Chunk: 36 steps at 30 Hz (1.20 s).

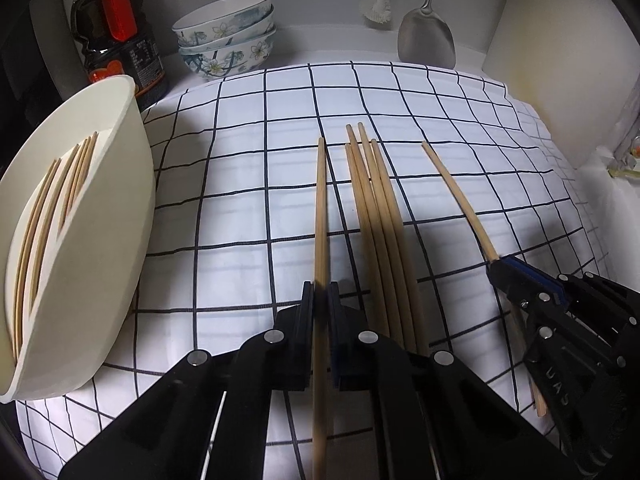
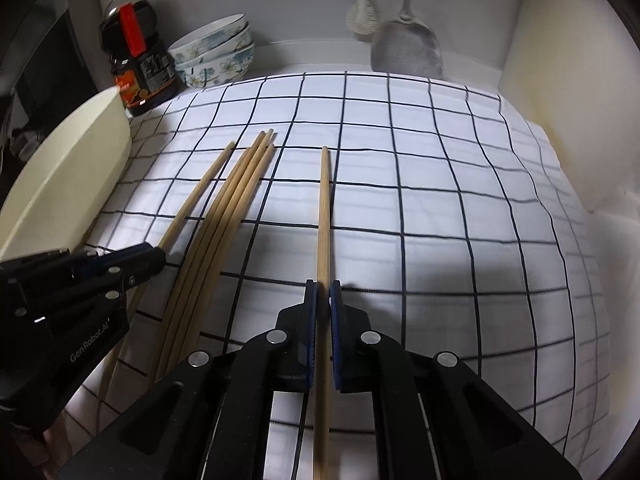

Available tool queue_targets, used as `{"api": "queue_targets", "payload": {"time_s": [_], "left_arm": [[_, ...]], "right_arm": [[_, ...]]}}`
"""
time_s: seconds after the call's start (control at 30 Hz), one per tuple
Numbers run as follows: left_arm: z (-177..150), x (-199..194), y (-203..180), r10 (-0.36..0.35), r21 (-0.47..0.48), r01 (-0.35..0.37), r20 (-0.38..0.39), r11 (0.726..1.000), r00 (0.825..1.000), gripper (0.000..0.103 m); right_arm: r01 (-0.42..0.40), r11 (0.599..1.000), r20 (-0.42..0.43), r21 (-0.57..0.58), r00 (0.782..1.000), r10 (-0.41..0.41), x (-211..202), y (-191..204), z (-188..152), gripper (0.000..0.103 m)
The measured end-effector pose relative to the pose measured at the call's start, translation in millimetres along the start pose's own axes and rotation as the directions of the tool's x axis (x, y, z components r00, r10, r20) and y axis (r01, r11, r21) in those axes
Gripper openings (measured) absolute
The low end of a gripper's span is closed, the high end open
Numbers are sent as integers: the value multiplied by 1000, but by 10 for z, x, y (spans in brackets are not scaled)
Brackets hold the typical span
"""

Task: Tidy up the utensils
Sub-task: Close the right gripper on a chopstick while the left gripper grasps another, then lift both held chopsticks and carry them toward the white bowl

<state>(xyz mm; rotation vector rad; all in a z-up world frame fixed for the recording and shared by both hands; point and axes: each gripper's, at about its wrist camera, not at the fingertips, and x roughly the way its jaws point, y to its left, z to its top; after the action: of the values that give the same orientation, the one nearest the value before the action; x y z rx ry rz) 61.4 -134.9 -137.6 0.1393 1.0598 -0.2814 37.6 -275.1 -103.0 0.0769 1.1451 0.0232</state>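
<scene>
Wooden chopsticks lie on a checked cloth (image 1: 248, 184). My left gripper (image 1: 321, 292) is shut on one chopstick (image 1: 321, 208) that points away from me. Right of it lies a bundle of several chopsticks (image 1: 376, 208), also in the right wrist view (image 2: 224, 216). My right gripper (image 2: 323, 292) is shut on another single chopstick (image 2: 325, 208); it shows at the right of the left wrist view (image 1: 504, 270), gripping that chopstick (image 1: 460, 196). The left gripper (image 2: 156, 258) shows at the left in the right wrist view. A cream oval container (image 1: 100, 216) at the left holds several chopsticks (image 1: 48, 208).
At the back stand a dark sauce bottle (image 1: 116, 40), a stack of floral bowls (image 1: 228, 36), a hanging brush (image 1: 376, 4) and a steel spatula (image 1: 426, 40). A white wall (image 1: 560, 60) borders the right side.
</scene>
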Motion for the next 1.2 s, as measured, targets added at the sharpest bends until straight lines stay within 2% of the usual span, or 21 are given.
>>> {"api": "queue_targets", "payload": {"time_s": [0.33,0.6,0.93,1.2], "left_arm": [[102,-499,75,-52,15,51,65,999,997,7],[219,-954,313,-71,19,69,136,997,988,7],[373,-1343,989,-34,-45,45,218,998,975,7],[375,-1449,1676,32,-134,-1,231,991,972,7]], "right_arm": [[-18,998,26,54,1000,17,-384,67,72,6],[-51,998,91,45,995,47,-731,380,276,6],[-89,996,140,-24,986,91,-914,962,622,6],[-129,986,149,-106,978,144,-865,1564,902,6]]}}
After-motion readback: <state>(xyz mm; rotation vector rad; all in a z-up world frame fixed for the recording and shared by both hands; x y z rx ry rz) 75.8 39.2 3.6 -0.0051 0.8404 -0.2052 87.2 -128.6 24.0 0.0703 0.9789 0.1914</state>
